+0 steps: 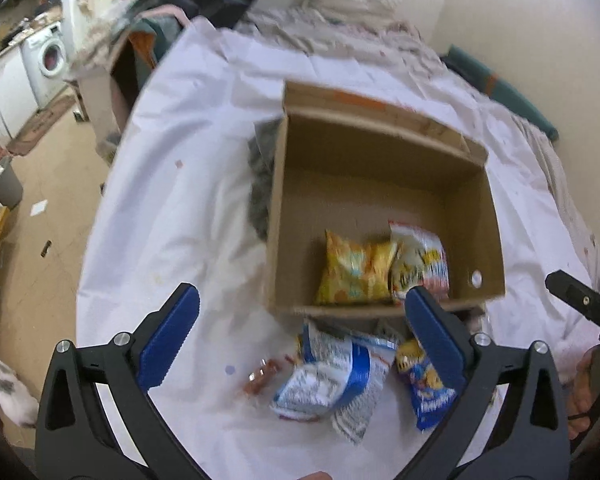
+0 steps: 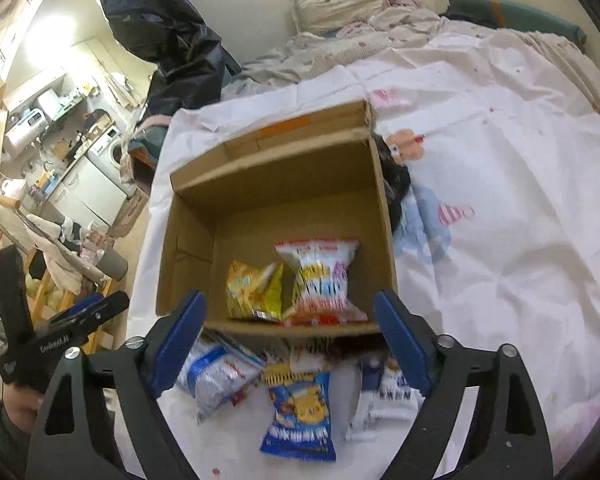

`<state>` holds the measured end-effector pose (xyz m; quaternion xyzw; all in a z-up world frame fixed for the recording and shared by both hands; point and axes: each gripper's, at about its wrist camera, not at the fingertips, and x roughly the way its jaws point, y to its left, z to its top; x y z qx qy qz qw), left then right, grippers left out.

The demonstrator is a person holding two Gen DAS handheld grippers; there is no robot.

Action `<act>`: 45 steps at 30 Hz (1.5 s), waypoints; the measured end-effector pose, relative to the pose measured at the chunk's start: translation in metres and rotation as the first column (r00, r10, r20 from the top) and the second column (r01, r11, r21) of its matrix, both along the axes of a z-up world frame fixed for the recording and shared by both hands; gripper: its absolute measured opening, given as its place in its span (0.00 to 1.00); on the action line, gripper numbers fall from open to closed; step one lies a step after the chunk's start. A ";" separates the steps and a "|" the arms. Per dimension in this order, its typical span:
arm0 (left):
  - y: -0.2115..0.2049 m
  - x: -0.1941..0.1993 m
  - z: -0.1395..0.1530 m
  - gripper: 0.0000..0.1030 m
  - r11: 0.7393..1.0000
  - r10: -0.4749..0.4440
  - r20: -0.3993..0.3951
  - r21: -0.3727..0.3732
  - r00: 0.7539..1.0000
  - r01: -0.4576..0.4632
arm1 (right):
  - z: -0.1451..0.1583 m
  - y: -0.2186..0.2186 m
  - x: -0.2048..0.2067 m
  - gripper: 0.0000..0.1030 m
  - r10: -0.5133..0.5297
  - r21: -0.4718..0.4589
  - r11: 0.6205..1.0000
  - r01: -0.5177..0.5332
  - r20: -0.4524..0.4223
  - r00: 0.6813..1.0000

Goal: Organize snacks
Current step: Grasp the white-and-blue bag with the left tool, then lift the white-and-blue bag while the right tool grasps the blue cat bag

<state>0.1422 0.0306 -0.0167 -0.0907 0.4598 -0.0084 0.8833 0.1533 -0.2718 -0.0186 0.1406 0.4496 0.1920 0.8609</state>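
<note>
Right wrist: box (image 2: 188, 216) w/ yellow pkt (image 2: 252, 292) + white-red pkt (image 2: 324, 276).

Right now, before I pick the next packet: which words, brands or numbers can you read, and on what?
None reads with certainty.
Blue and yellow snack packet on the white sheet: white lettering, blurred.
Blue and white packet: fine print, too small.
Yellow packet and red and white packet in the brown cardboard box: print smeared.
Black left gripper, seen from the right wrist: pale wording, illegible.

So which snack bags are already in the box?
Two: the yellow bag and the red-and-white bag beside it. The blue ones lie outside on the sheet.
</note>
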 end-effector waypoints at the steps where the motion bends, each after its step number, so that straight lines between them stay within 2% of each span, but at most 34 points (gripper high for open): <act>1: -0.003 0.000 -0.004 0.99 1.000 -0.013 -0.017 0.007 1.000 0.013 | -0.005 -0.001 -0.004 0.91 0.009 0.000 1.000 -0.009 -0.026 1.000; 4: -0.014 0.001 -0.024 0.99 0.998 -0.055 -0.098 -0.007 0.994 0.055 | -0.013 -0.002 -0.014 0.93 0.020 -0.004 1.000 -0.021 -0.062 0.998; 6: -0.026 0.004 -0.046 0.99 0.994 -0.110 -0.195 -0.023 0.975 0.108 | -0.015 -0.002 -0.020 0.93 0.022 -0.008 1.000 -0.023 -0.073 0.997; 10: -0.049 0.002 -0.071 0.99 0.980 -0.181 -0.256 0.034 0.950 0.196 | -0.017 -0.004 -0.025 0.93 0.022 -0.015 1.000 -0.023 -0.074 0.997; 14: -0.064 0.000 -0.088 0.99 0.968 -0.219 -0.304 0.055 0.927 0.247 | -0.020 -0.007 -0.027 0.93 -0.001 -0.016 1.000 -0.001 -0.084 0.997; 19: -0.083 -0.001 -0.100 0.99 0.949 -0.258 -0.323 0.093 0.910 0.302 | -0.023 -0.007 -0.027 0.93 0.002 -0.027 1.000 -0.004 -0.096 0.995; 25: -0.091 0.000 -0.103 0.98 0.934 -0.281 -0.320 0.127 0.905 0.335 | -0.032 -0.005 -0.023 0.93 -0.014 -0.042 0.999 0.008 -0.137 0.990; 26: -0.092 -0.001 -0.103 0.94 0.933 -0.284 -0.316 0.128 0.905 0.337 | -0.033 -0.005 -0.023 0.93 -0.016 -0.043 0.999 0.010 -0.143 0.990; 27: -0.093 -0.002 -0.102 0.80 0.931 -0.287 -0.312 0.131 0.906 0.341 | -0.035 -0.005 -0.022 0.93 -0.018 -0.042 0.999 0.012 -0.150 0.989; 28: -0.095 -0.002 -0.102 0.74 0.928 -0.289 -0.316 0.138 0.904 0.345 | -0.035 -0.005 -0.022 0.93 -0.018 -0.042 0.999 0.012 -0.154 0.988; 34: -0.096 -0.011 -0.098 0.65 0.918 -0.288 -0.315 0.178 0.904 0.355 | -0.037 -0.003 -0.020 0.93 -0.020 -0.049 0.999 0.012 -0.162 0.987; 35: -0.095 -0.014 -0.094 0.58 0.921 -0.285 -0.311 0.172 0.907 0.348 | -0.037 -0.003 -0.020 0.93 -0.019 -0.047 0.999 0.012 -0.163 0.986; 38: -0.089 -0.023 -0.080 0.52 0.940 -0.261 -0.316 0.134 0.912 0.315 | -0.036 -0.002 -0.020 0.93 -0.015 -0.043 0.999 0.008 -0.161 0.987; 43: -0.075 -0.043 -0.057 0.51 0.962 -0.231 -0.297 0.070 0.926 0.263 | -0.039 0.001 -0.019 0.93 -0.006 -0.032 0.999 0.001 -0.181 0.983; 45: -0.062 -0.050 -0.050 0.51 0.973 -0.206 -0.290 0.041 0.935 0.227 | -0.043 0.000 -0.018 0.93 -0.001 0.003 1.000 0.002 -0.209 0.978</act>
